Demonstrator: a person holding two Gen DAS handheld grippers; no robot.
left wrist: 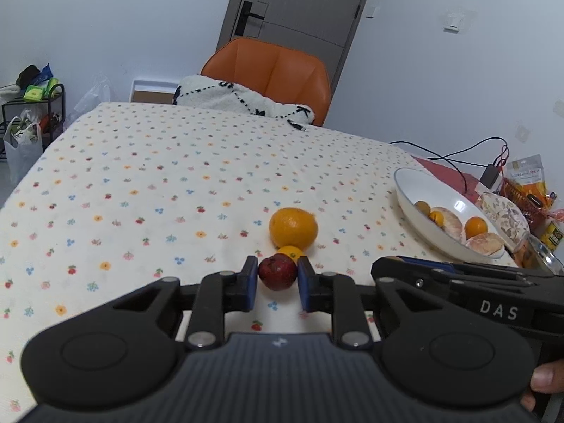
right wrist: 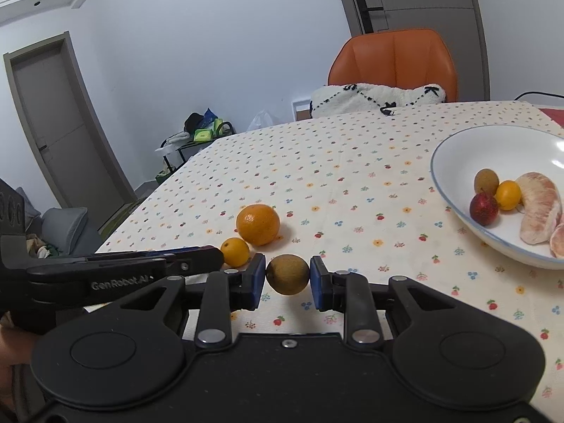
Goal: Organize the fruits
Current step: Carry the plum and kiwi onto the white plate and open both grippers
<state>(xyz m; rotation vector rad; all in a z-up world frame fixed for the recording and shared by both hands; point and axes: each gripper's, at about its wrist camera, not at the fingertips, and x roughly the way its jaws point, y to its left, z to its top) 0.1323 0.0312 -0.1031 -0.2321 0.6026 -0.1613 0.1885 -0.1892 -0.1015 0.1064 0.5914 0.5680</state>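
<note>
My left gripper [left wrist: 277, 275] is shut on a small dark red fruit [left wrist: 277, 272] low over the flowered tablecloth. Just beyond it lie a small orange [left wrist: 291, 251] and a large orange [left wrist: 293, 227]. My right gripper [right wrist: 288, 276] is shut on a round brownish-green fruit [right wrist: 288, 274]. To its left sit the small orange [right wrist: 235, 252] and the large orange [right wrist: 258, 224]. The white bowl [right wrist: 437, 172] at right holds a red fruit [right wrist: 484, 209], a small orange [right wrist: 508, 195], a brown fruit [right wrist: 486, 181] and peeled pomelo segments [right wrist: 539, 208]. The two grippers stand side by side.
An orange chair [left wrist: 271, 67] with a white fleece throw [left wrist: 243, 98] stands at the table's far edge. Cables, a charger [left wrist: 490, 176] and snack packets [left wrist: 528, 176] crowd the right end beyond the bowl [left wrist: 416, 194]. A black rack [left wrist: 31, 105] with bags stands off the table's left.
</note>
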